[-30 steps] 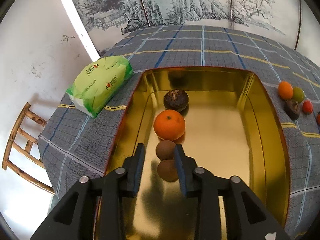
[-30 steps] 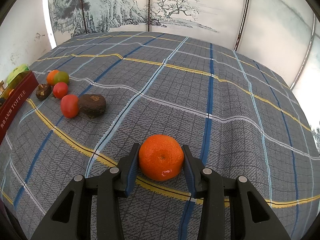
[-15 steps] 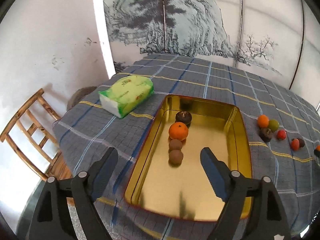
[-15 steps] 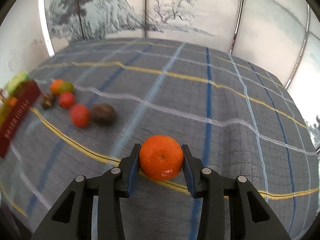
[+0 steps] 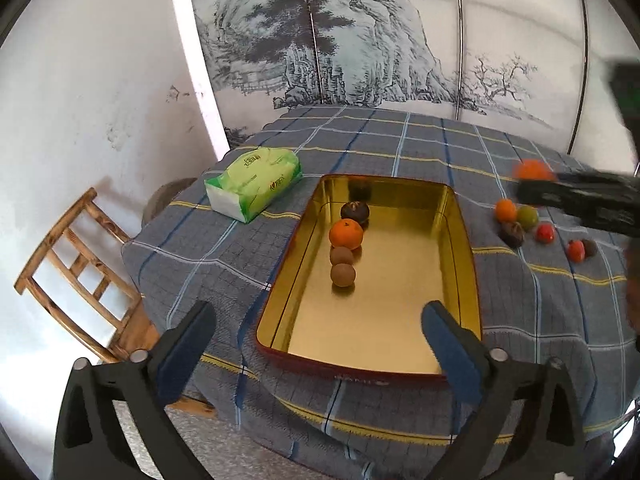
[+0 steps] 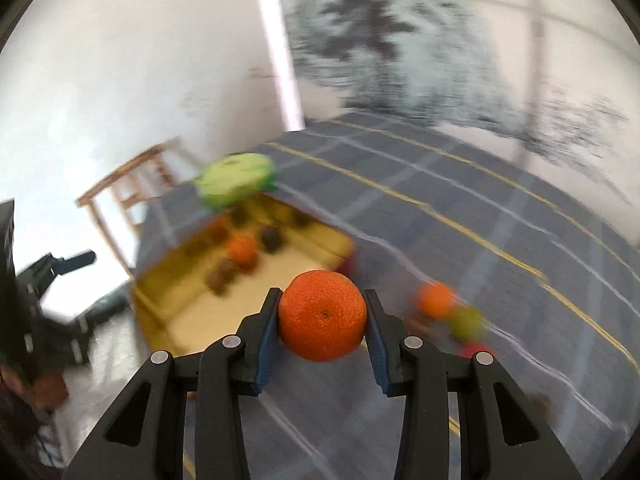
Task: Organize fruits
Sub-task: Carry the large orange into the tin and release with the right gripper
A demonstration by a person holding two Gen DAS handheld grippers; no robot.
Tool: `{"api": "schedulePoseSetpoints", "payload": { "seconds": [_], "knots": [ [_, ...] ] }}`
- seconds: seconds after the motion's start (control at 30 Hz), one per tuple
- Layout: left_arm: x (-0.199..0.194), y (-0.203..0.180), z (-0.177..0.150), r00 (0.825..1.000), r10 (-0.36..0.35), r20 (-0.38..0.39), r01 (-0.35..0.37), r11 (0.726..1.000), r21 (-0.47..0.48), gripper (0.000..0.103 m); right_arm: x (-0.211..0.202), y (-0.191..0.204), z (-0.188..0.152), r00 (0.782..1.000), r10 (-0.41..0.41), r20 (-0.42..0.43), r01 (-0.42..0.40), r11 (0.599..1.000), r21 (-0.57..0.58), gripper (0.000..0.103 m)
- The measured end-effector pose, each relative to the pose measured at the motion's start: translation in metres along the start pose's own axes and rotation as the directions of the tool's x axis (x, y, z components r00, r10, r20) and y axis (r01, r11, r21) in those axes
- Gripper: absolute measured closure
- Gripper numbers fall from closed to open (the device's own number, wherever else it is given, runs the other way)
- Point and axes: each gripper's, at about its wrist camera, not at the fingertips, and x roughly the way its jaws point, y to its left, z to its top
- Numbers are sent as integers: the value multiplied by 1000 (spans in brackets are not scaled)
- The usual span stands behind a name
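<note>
A gold tin tray point(image 5: 460, 248) with a red rim sits on the checked tablecloth. In it lie a dark fruit point(image 5: 355, 211), an orange point(image 5: 346, 233) and two brown fruits point(image 5: 342, 275) in a row. My left gripper point(image 5: 316, 340) is wide open and empty, held back above the tray's near end. My right gripper point(image 6: 322, 322) is shut on an orange point(image 6: 322, 315), held in the air, with the tray point(image 6: 168, 320) ahead to its left. The right gripper also shows blurred at the right of the left wrist view point(image 5: 576, 200).
Several small loose fruits point(image 5: 524, 220) lie on the cloth right of the tray. A green tissue pack point(image 5: 252, 182) lies left of the tray. A wooden chair point(image 5: 76, 276) stands off the table's left edge. A painted screen stands behind.
My left gripper opened, let go of the brown fruit in the tray and pulled up and back. My right gripper lifted the orange off the cloth and swung left toward the tray.
</note>
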Motion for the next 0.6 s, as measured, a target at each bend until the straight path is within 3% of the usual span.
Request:
{"api": "schedulePoseSetpoints", "payload": {
  "seconds": [0.17, 0.37, 0.6],
  "knots": [
    [1, 6, 1, 999, -16, -52, 13, 999, -46, 0, 64, 38, 24, 995, 55, -86, -61, 996, -67, 62],
    [2, 30, -4, 997, -7, -72, -4, 989, -149, 0, 128, 49, 31, 980, 2, -197, -26, 993, -117, 62],
    [1, 30, -4, 997, 62, -37, -66, 993, -94, 1, 168, 57, 39, 966, -37, -254, 0, 990, -144, 62]
  ]
}}
